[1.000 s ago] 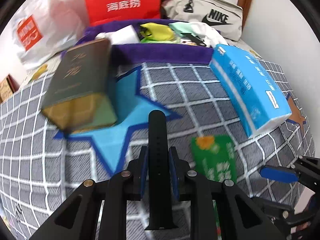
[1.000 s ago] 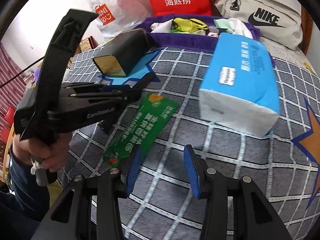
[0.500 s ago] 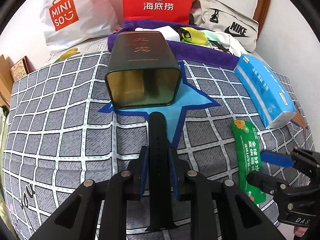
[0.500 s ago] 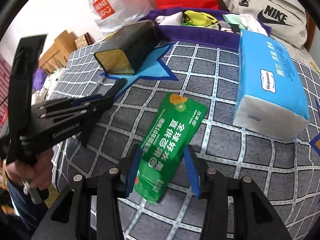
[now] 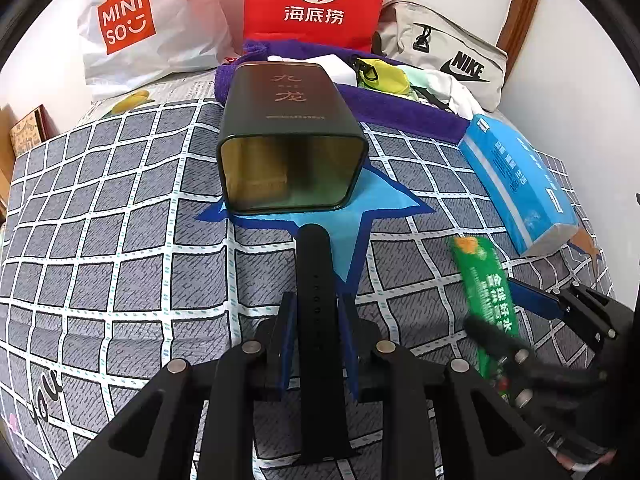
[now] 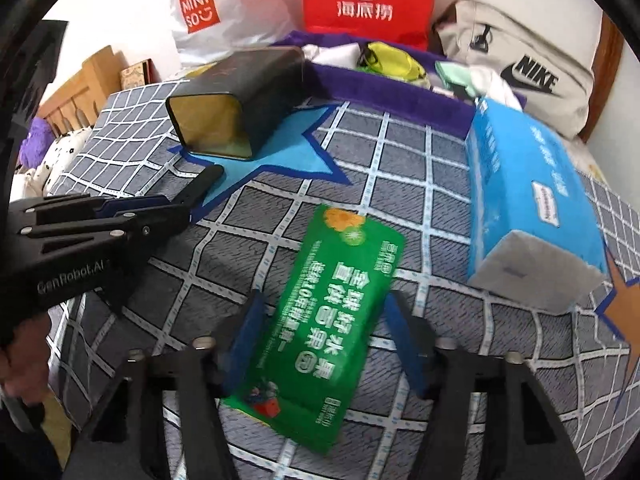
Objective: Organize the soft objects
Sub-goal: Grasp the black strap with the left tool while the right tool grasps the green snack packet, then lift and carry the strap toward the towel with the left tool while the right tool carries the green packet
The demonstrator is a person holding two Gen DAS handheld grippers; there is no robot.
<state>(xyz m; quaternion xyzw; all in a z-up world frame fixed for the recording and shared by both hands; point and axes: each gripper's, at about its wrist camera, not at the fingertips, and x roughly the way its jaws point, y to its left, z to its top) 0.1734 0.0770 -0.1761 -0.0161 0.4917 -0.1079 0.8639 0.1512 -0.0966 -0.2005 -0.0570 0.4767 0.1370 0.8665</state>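
Black strap (image 5: 316,280) is clenched in the left tool (image 5: 316,320), tin (image 5: 288,140) at 12 o'clock. Right tool (image 6: 324,332) closes around green pouch (image 6: 320,320), pads not yet pressing; neither seems sorted.

left tool (image 5: 316,320) | black frame, blue pads, silver screws, "GenRobot.AI" lettering

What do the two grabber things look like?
Both are black and angular, with silver round bolts on their arms. The left gripper and the right gripper each have two flat blue pads lining the jaws. Seen from the side, the left one has pale "GenRobot.AI" lettering on its body.
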